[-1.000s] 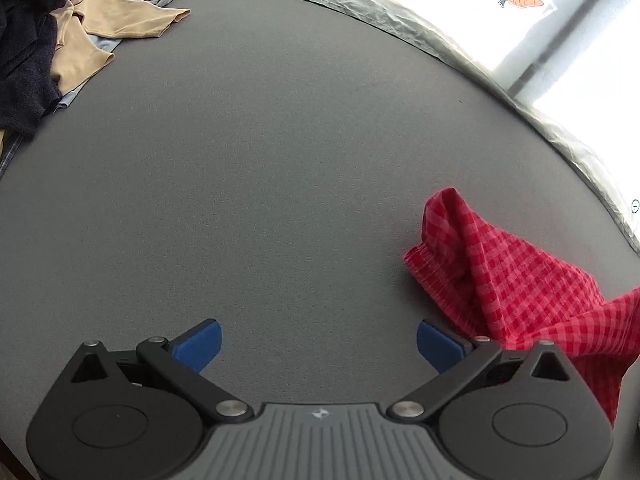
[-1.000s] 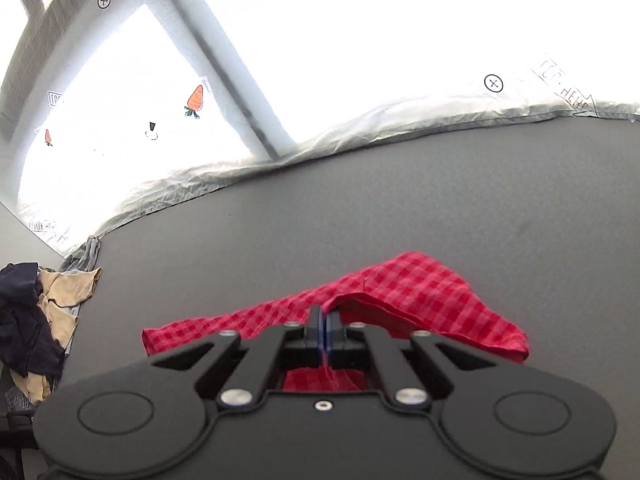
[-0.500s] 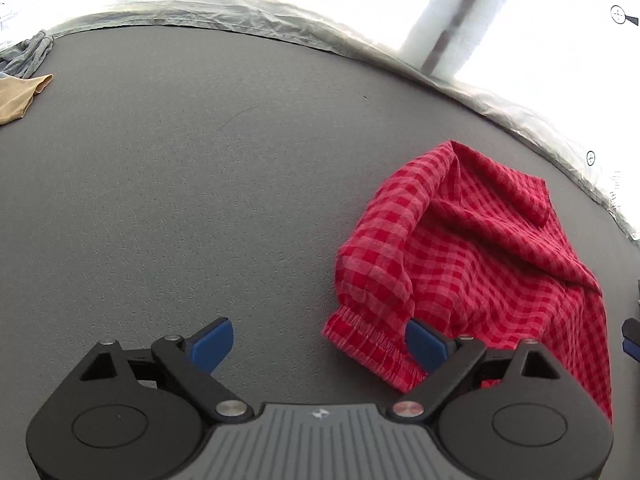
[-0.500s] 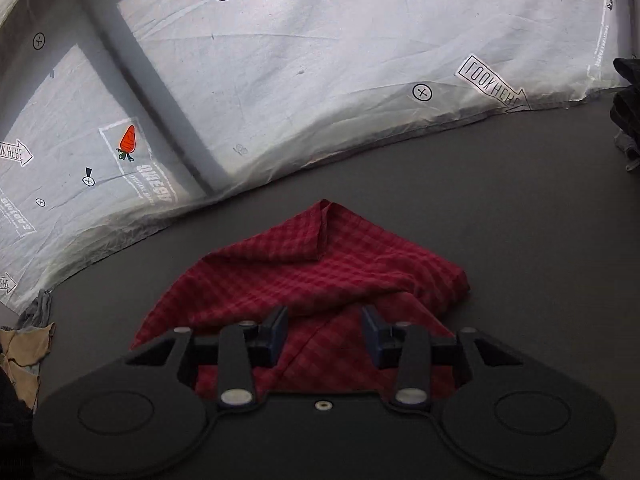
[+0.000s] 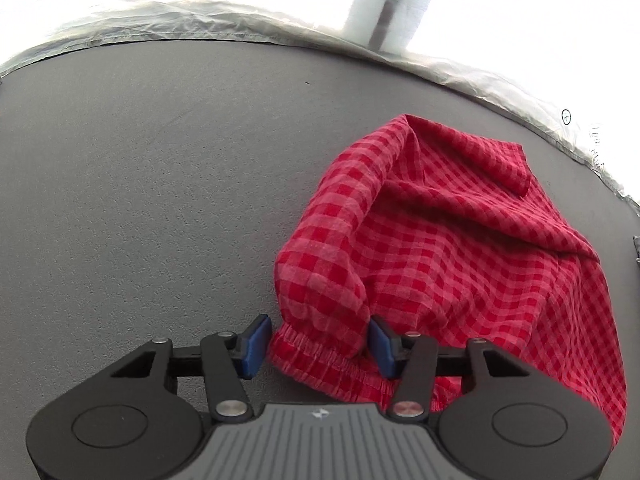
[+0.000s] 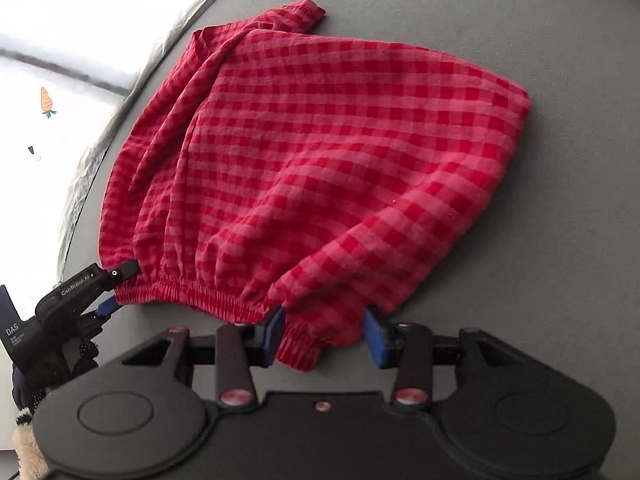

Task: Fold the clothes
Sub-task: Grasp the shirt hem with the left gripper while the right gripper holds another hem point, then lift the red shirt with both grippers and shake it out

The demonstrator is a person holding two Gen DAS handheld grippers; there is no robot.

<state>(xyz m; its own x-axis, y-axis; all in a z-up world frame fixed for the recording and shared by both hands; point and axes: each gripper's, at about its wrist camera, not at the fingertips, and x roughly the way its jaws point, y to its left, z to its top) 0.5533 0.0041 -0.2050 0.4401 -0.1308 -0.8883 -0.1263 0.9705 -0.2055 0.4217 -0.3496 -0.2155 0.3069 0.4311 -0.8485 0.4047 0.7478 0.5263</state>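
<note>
The red checked garment (image 5: 460, 248) is cut off at the right edge of the left wrist view. Below its elastic waistband (image 6: 192, 294), the left gripper (image 6: 116, 290) is cropped, its grip undeterminable.

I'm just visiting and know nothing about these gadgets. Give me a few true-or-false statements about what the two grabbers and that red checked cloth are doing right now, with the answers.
1. The red checked garment lies on a dark grey surface. True.
2. The left gripper is clamped shut on a blue towel. False: its jaws stand open, with the garment's elastic waistband between them.
3. The right gripper has its jaws open around a gathered end of the waistband. True.
4. The garment is neatly folded into a small square. False: it is spread out and rumpled, not yet folded.
5. The two grippers are at opposite ends of the waistband. True.
</note>
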